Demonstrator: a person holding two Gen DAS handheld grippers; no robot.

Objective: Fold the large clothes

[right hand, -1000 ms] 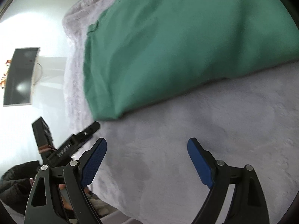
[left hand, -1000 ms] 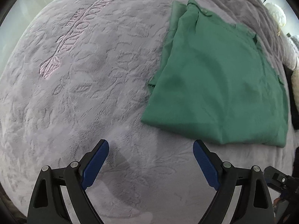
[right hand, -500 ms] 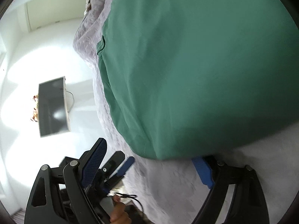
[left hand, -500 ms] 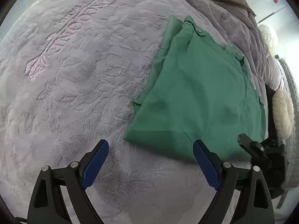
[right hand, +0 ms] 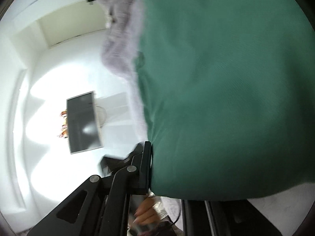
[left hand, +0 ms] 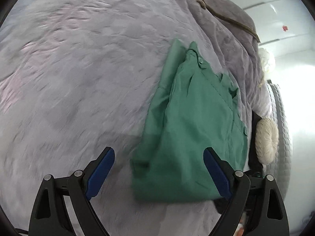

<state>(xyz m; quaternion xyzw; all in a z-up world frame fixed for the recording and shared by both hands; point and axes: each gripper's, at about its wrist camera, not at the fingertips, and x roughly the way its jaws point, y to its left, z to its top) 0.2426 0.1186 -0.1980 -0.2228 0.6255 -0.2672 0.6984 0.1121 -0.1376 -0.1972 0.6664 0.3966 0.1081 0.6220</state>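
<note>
Right gripper (right hand: 152, 165) jaws just closed, apparently on green garment (left hand: 193, 129); left gripper (left hand: 158, 170) jaws apart

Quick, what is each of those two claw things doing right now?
Left gripper: jaws open, holding nothing.
Right gripper: jaws just closed, pinching the edge of the green garment.

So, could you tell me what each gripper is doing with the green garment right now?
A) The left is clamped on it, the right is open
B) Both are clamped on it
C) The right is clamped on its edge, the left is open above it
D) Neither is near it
C: the right gripper has just closed on the edge of the green garment, while the left gripper hovers with jaws wide apart.
</note>
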